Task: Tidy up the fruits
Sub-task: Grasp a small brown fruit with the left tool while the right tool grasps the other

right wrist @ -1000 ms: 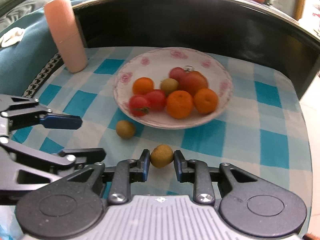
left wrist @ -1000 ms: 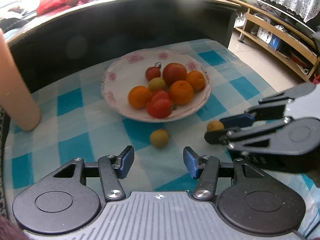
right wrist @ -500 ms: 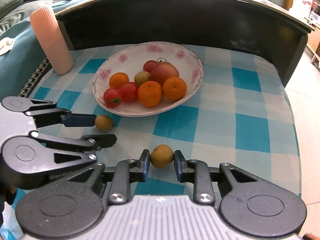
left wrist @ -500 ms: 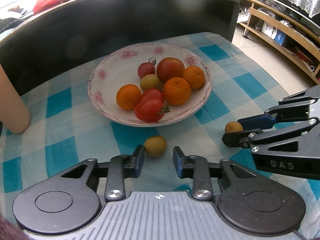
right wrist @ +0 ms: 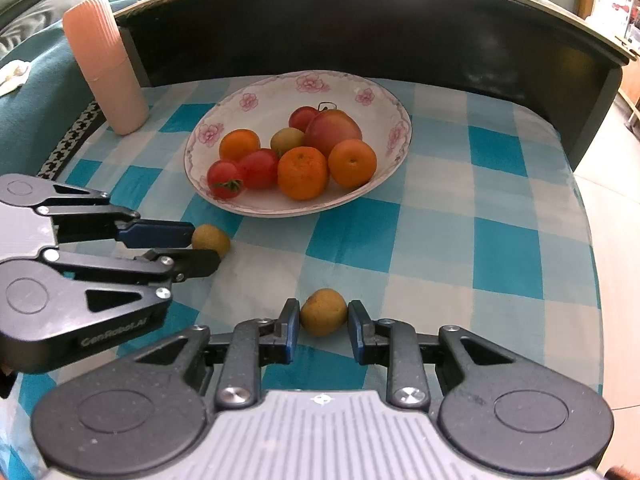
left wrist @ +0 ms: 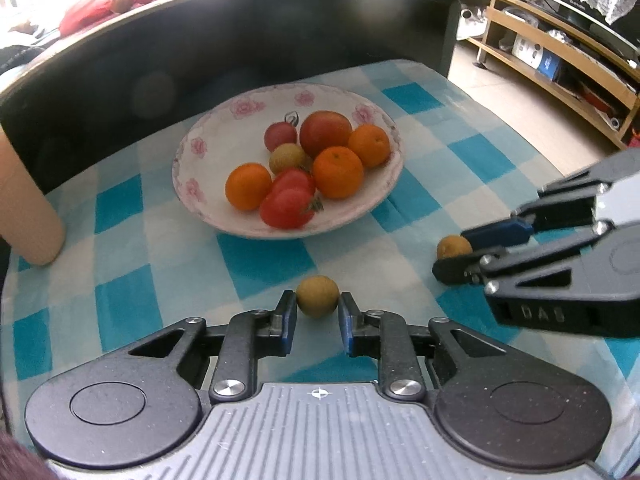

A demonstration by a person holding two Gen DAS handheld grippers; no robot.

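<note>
A small yellow-green fruit lies on the blue checked cloth between the pads of my left gripper, whose jaws are closing onto it; both pads touch its sides. A second, browner small fruit sits pinched in my right gripper, which is shut on it. Each gripper shows in the other's view: the right gripper low at the right, the left gripper at the left. Behind both stands a flowered white plate holding oranges, tomatoes, a red apple and one small fruit.
A ribbed pink cup stands at the cloth's far left corner. A dark curved panel walls the back of the table. Wooden shelves and floor lie beyond the right edge. Bare checked cloth stretches right of the plate.
My left gripper moved forward around the yellow-green fruit and closed from wide open onto it. The right gripper kept its hold on the browner fruit throughout.
</note>
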